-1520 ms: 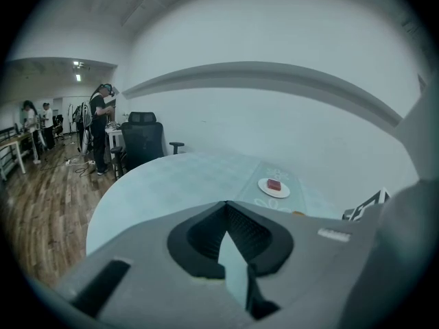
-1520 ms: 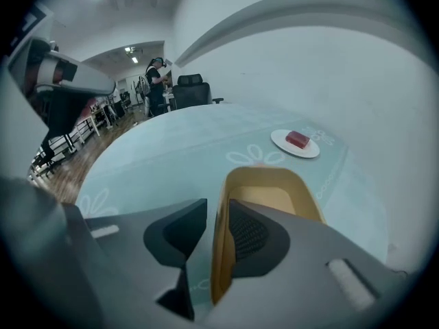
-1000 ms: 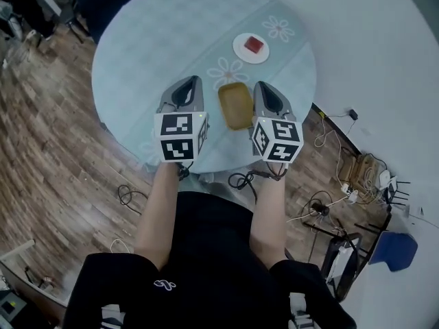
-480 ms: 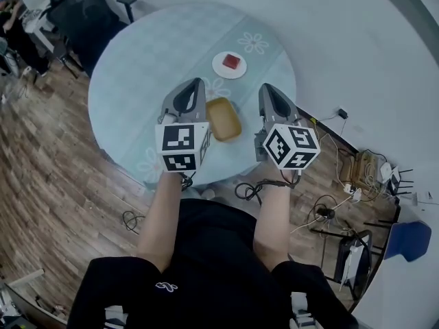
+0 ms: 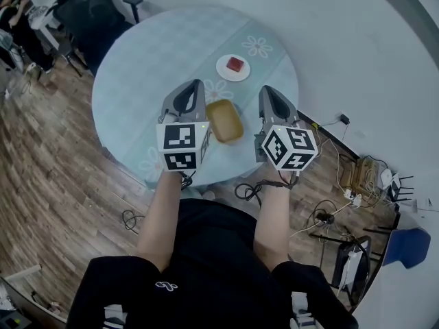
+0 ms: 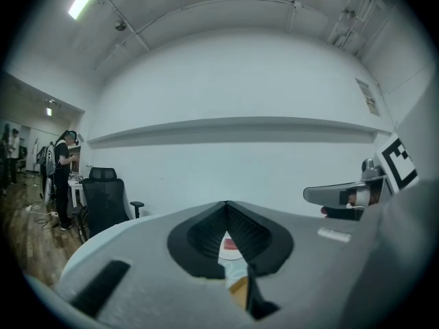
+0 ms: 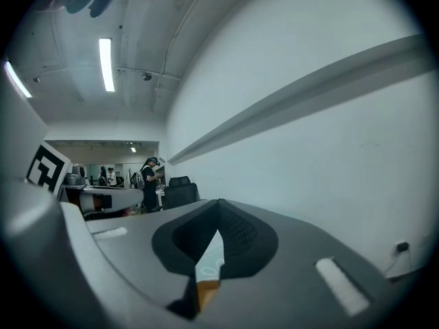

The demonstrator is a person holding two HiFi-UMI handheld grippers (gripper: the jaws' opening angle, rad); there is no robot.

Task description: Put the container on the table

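A tan, shallow rectangular container (image 5: 225,120) lies on the round, pale blue table (image 5: 151,53), near its front edge. My left gripper (image 5: 194,85) hangs above the table just left of the container, and my right gripper (image 5: 268,90) just right of it. Neither touches it. Both point roughly level. In the left gripper view the jaws (image 6: 227,205) meet at the tips with nothing between them, and a sliver of the tan container (image 6: 239,290) shows below. The right gripper view shows its jaws (image 7: 219,203) shut the same way, above a sliver of the container (image 7: 206,292).
A white plate (image 5: 233,68) with a red piece on it sits further back on the table. A black office chair (image 5: 89,12) stands at the table's far left. Cables and a power strip (image 5: 346,190) lie on the wooden floor at the right. People stand far off at the left.
Both grippers have risen off the table and now look larger in the head view. The container has stayed where it lay. Little differs over the last half second.
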